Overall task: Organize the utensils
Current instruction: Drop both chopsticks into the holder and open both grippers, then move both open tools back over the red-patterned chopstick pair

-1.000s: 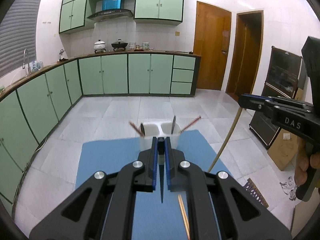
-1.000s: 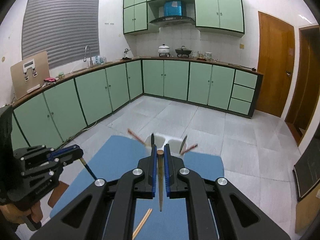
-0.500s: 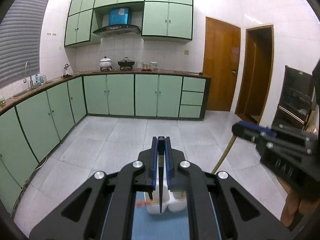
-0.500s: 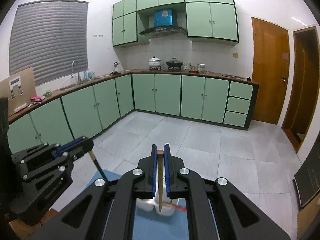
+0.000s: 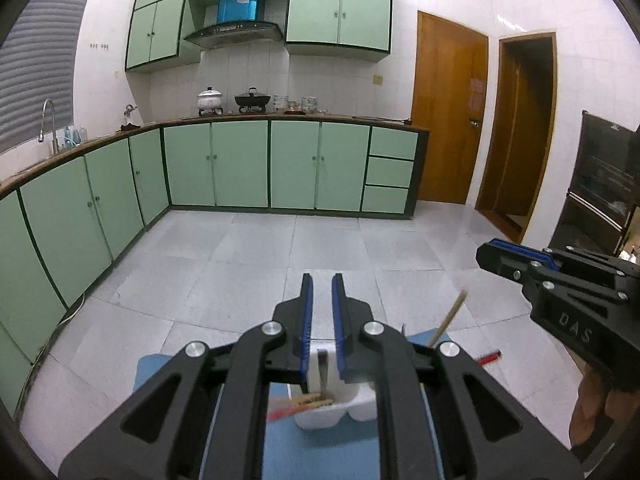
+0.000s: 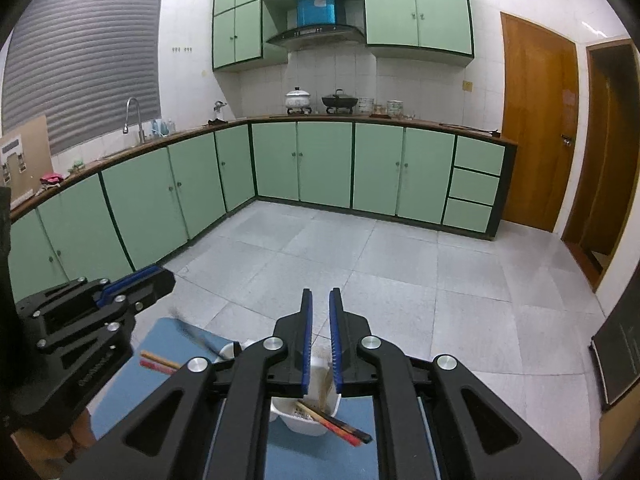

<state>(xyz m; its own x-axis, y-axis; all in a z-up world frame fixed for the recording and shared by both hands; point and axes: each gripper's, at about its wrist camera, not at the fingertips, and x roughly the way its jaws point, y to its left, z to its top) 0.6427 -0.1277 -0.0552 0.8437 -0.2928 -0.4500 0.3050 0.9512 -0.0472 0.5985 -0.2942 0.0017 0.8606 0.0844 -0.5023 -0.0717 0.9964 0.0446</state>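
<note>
Step in hand, by my read: drop-off into white holder (image 5: 340,412), which sits on blue mat (image 5: 340,444) at far table edge.

L gripper (image 5: 321,312): jaws have just been opening, now a narrow gap, pads pressing on nothing. Dark utensil (image 5: 322,372) stands upright in holder just below the gap, looks released.

R gripper (image 6: 318,324): also a narrow gap, has just eased apart. Wooden stick (image 6: 327,380) leans in holder just under its pads; contact not visible, prob. let go.

Red and tan chopsticks (image 6: 334,424) already lean out of holder.

Pose: both grippers side by side, pitched down over holder, R seen at right edge of L view.

Next: back both off upward w/o snagging handles, then look for leftovers.
</note>
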